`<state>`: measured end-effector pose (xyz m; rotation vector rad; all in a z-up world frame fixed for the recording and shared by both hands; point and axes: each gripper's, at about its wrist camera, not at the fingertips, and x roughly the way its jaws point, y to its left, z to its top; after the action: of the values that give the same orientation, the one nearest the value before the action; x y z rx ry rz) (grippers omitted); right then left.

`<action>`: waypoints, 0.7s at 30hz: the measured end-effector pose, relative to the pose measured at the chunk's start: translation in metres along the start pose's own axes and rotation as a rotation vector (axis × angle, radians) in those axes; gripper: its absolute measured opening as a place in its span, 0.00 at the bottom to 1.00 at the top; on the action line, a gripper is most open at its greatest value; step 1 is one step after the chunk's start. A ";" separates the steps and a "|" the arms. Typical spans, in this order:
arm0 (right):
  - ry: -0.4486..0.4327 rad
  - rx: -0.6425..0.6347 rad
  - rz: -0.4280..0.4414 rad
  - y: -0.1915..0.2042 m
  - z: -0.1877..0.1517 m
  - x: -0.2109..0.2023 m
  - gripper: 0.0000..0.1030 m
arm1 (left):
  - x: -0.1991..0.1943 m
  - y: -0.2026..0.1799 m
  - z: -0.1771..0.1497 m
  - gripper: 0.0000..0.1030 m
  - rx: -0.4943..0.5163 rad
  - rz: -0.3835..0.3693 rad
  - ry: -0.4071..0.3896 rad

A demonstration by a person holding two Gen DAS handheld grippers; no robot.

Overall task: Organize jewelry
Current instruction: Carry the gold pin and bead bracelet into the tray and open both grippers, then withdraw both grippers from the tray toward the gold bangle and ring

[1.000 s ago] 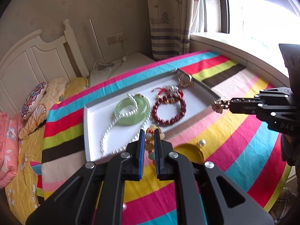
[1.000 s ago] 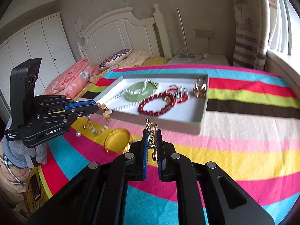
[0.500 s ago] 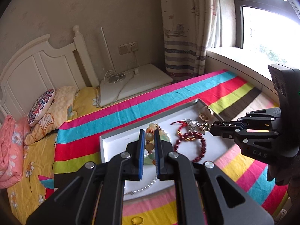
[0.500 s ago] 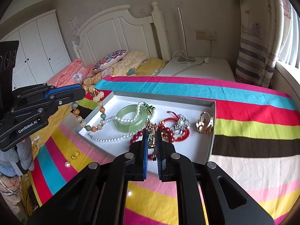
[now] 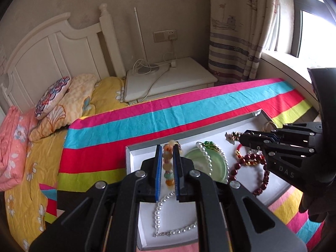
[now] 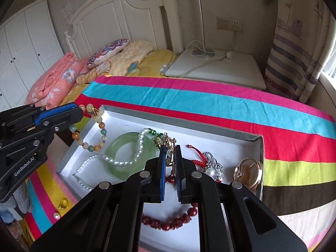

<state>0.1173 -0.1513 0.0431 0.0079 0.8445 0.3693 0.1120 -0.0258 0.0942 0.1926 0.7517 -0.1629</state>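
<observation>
My left gripper [image 5: 168, 149] is shut on a bracelet of orange, green and cream beads [image 5: 168, 164], which hangs over the left end of the white tray [image 5: 130, 155]. In the right wrist view that bracelet [image 6: 92, 135] dangles from the left gripper [image 6: 80, 113] above the tray's near-left corner. My right gripper [image 6: 170, 149] is shut on a small gold ornament [image 6: 169, 143], held above the tray's middle. In the tray [image 6: 260, 147] lie a green jade bangle [image 6: 121, 154], a pearl necklace [image 6: 117, 162], a red bead bracelet [image 6: 168, 223] and a red cord with a silver charm [image 6: 210, 164].
Gold rings [image 6: 250, 170] lie in the tray's right end. A gold ring [image 6: 63, 203] and a loose pearl [image 6: 56, 215] rest on the striped blanket [image 6: 189, 100] left of the tray. Pillows [image 6: 109, 52], a white headboard and a nightstand [image 6: 220, 67] stand beyond.
Both grippers have travelled from over the striped blanket to above the tray, each still carrying its piece. The gold bangle on the blanket has dropped out of view.
</observation>
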 end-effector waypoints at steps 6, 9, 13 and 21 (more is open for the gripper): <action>-0.002 0.063 0.012 -0.009 0.000 0.002 0.25 | 0.003 0.017 -0.006 0.50 -0.067 0.009 -0.019; -0.022 0.057 0.017 -0.009 -0.002 -0.005 0.46 | -0.001 0.021 -0.007 0.56 -0.079 0.007 -0.022; -0.044 0.066 0.030 -0.011 -0.005 -0.016 0.48 | -0.013 0.022 -0.013 0.70 -0.086 0.014 -0.035; -0.109 0.020 0.088 0.000 -0.039 -0.062 0.64 | -0.059 0.017 -0.062 0.94 -0.095 0.036 -0.076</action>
<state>0.0508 -0.1770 0.0622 0.0830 0.7413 0.4396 0.0320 0.0101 0.0925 0.1093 0.6782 -0.0997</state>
